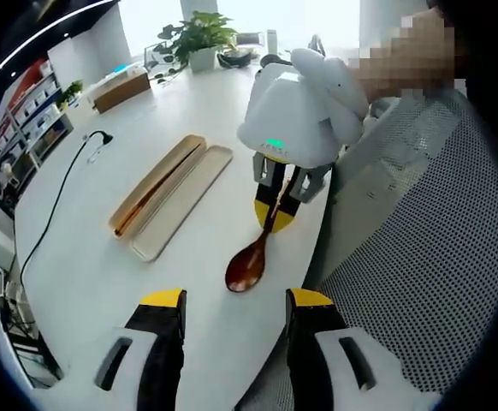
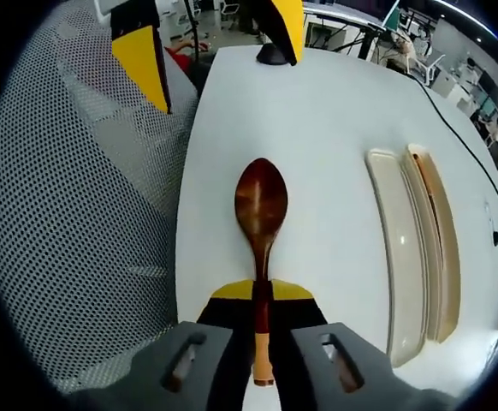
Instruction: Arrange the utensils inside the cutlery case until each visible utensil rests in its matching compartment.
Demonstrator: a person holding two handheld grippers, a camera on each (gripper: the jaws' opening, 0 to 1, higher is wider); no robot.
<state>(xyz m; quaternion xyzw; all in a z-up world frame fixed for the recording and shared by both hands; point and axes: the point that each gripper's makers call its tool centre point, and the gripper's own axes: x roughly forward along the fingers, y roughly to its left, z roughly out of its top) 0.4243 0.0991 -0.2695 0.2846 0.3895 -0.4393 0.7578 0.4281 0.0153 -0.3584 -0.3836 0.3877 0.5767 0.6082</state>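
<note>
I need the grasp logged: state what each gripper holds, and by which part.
The right gripper is shut on the wooden spoon, its jaws clamping the handle partway along, bowl pointing forward. The left gripper is open and holds nothing.

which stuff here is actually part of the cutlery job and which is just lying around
Part of the job:
- wooden spoon, gripped by its handle in the right gripper
- open cutlery case, lying on the table, apart from the spoon
- left gripper, jaws open

Just lying about:
- black cable on the table
- potted plant at the far edge
- mesh chair beside the table
</note>
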